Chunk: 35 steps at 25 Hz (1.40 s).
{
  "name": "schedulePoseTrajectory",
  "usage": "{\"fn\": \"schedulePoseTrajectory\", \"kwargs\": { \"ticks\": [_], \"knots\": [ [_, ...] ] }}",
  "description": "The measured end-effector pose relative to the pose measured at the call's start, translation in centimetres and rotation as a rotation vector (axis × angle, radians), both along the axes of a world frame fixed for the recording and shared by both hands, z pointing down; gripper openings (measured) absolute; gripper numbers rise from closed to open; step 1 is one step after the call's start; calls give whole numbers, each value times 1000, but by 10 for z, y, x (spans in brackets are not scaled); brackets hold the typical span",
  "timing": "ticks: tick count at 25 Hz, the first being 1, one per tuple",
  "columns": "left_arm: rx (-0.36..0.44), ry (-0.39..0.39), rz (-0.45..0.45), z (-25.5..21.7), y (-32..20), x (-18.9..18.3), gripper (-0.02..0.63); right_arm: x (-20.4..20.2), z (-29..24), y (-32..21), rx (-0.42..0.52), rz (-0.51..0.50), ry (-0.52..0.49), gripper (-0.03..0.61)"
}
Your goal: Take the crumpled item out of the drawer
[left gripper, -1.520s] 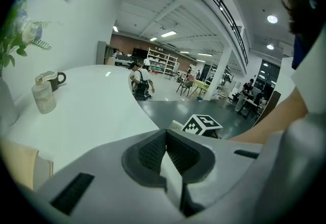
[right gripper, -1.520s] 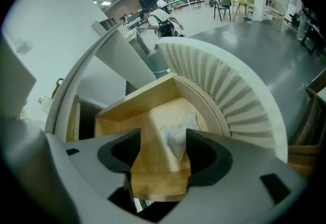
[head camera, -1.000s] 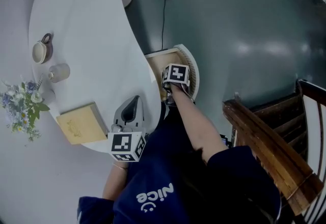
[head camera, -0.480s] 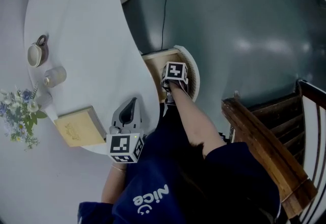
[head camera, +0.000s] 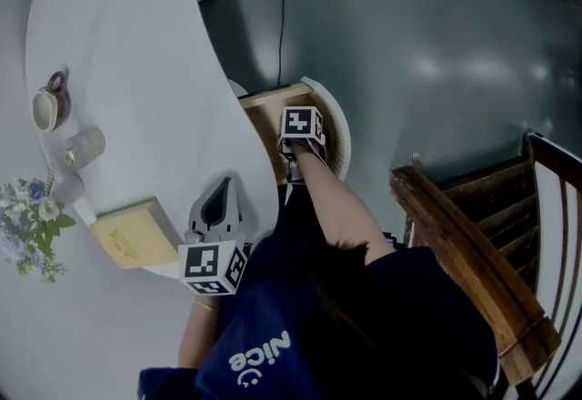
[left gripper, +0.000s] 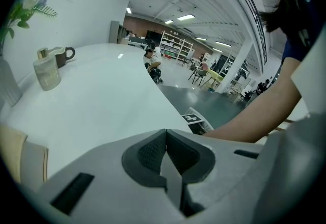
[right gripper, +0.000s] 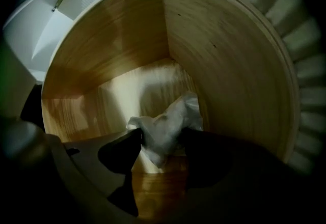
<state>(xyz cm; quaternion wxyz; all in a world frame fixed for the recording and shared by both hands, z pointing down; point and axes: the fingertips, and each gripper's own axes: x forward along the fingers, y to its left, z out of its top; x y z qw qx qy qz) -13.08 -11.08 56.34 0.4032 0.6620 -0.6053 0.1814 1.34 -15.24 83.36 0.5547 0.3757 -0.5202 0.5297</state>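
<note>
**The right claw has the crumpled paper pinched, low in the drawer**

In the right gripper view the two dark jaws press in on either side of the white wad, which bulges up between them. The wad sits near the bottom of the wooden drawer, close to its curved side wall, so the claw has to point steeply down to reach it. The head view shows this: the person's arm stretches forward and the right claw dips into the open drawer that sticks out from under the edge of the white table. Whether the paper has left the drawer floor I cannot tell; it is certainly not out yet.

The left claw has no part in the grab. Its jaws are pressed together on nothing, as the left gripper view makes plain, and it rests at the table's near edge beside a tan book, probably parked there to keep out of the way.

Going by this, the grip looks made, and the next move is a straight lift clear of the drawer walls. Paper this light could slip if the pinch only catches a loose fold.
</note>
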Motion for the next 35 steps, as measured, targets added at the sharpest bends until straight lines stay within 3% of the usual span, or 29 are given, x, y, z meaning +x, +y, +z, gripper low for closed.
{"fn": "schedulePoseTrajectory", "kwargs": {
  "ticks": [4, 11, 17, 23, 31, 35],
  "knots": [
    [-13, 38, -52, 1, 0, -6, 5, 0, 3, 0, -7, -22, 14, 266],
    [-41, -22, -19, 12, 3, -9, 5, 3, 4, -1, -16, -25, 28, 218],
    [-40, -35, -8, 13, 3, -7, 5, -2, 0, -1, 34, -147, 37, 187],
    [-47, -33, -9, 14, 4, -8, 5, -15, -9, -3, 54, -171, -32, 176],
    [-27, -41, 9, 6, 4, -1, 5, -6, -26, -4, 84, -263, -21, 170],
    [-20, -63, 26, 4, 10, -3, 5, -8, -35, -5, 94, -245, -28, 170]
  ]
}}
